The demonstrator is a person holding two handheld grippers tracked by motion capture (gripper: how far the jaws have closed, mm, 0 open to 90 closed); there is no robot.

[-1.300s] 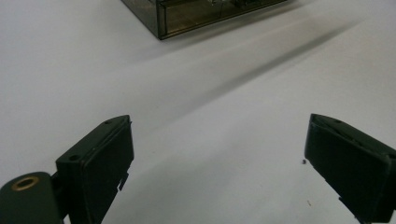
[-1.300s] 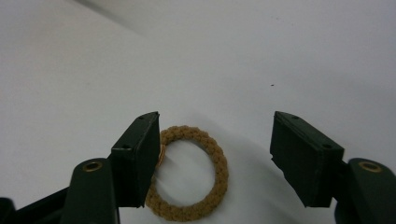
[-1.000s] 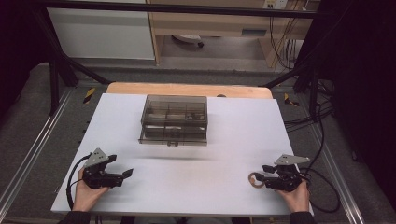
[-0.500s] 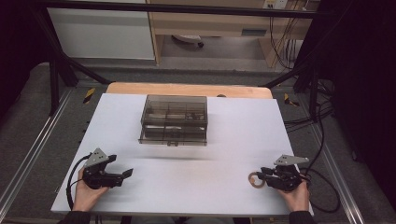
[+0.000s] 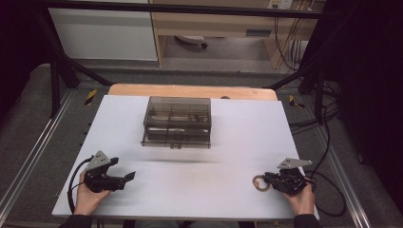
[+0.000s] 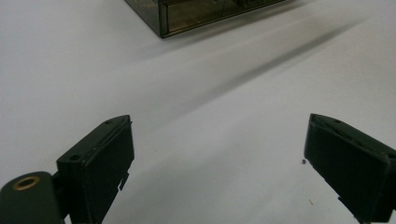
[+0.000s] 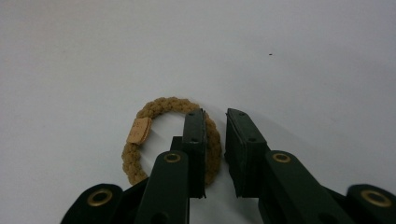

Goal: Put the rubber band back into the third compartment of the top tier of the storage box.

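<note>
A tan braided band (image 7: 166, 133) with a small pale tag lies flat on the white table (image 5: 237, 137), near the front right (image 5: 259, 182). My right gripper (image 7: 215, 116) has one jaw inside the ring and one outside, closed to a narrow gap on the band's right arc. It rests low on the table in a hand (image 5: 270, 179). At the front left, my left gripper (image 5: 127, 176) is held in the other hand. Its jaws (image 6: 217, 154) stand wide apart over bare table with nothing between them.
A smoky, see-through drawer box (image 5: 177, 122) stands at the middle back of the table, its front facing me and its corner showing in the left gripper view (image 6: 187, 14). Cables (image 5: 328, 190) trail off the right edge. A wooden strip (image 5: 190, 90) borders the far side.
</note>
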